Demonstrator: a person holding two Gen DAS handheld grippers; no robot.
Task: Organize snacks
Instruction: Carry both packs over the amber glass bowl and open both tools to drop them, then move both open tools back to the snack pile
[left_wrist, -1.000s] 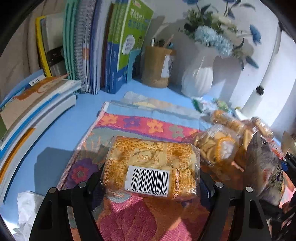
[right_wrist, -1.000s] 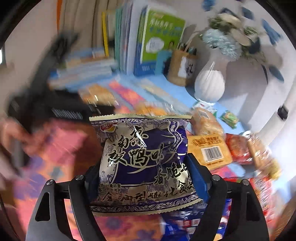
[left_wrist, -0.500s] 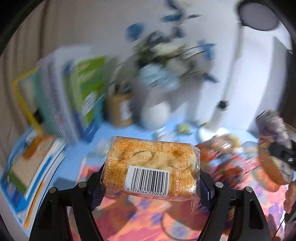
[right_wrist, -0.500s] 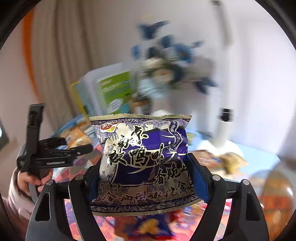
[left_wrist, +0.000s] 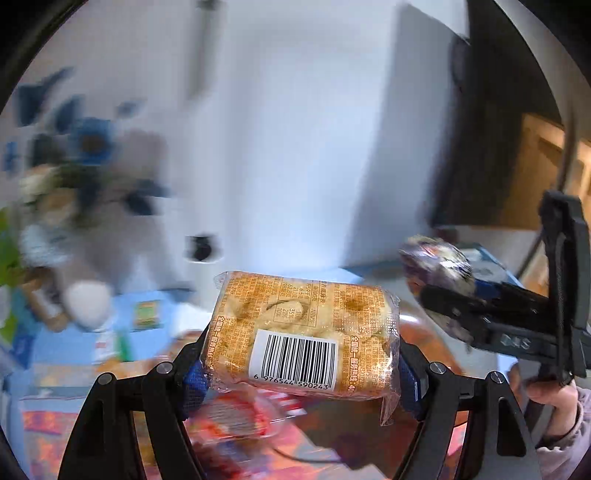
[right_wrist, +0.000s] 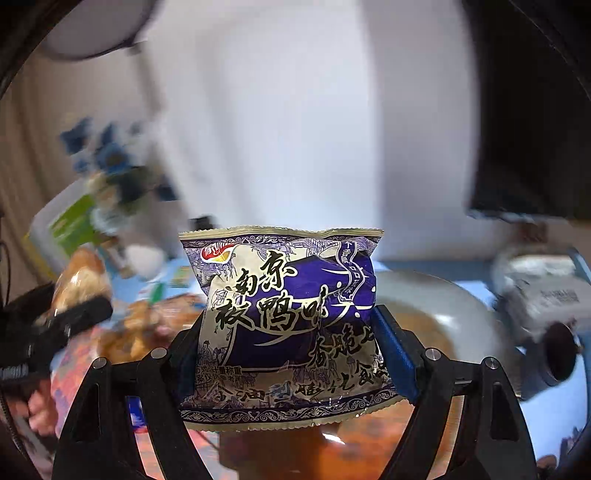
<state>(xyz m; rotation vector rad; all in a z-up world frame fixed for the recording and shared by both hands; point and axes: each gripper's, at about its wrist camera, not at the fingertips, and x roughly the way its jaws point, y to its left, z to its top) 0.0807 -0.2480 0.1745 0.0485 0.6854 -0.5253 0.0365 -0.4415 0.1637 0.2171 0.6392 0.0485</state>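
Both my claws have swung away from the books and vase toward the round bowl (right_wrist: 461, 306), the left gripper (left_wrist: 301, 369) clamped on the orange biscuit pack (left_wrist: 303, 332), the right gripper (right_wrist: 291, 350) clamped on the purple snack bag (right_wrist: 284, 314) just above that bowl. Swinging this fast, I judge the slick, puffy bag could slip from my pads. Both point downward, the left short of the bowl.

Left gripper (left_wrist: 301, 363): jaws clamped on both ends of a packet, carried clear of the counter. Right gripper (right_wrist: 290, 347): jaws pressed against both sides of a bag, likewise aloft. A hand (left_wrist: 552, 400) grips the right gripper's handle, sleeve at the wrist.
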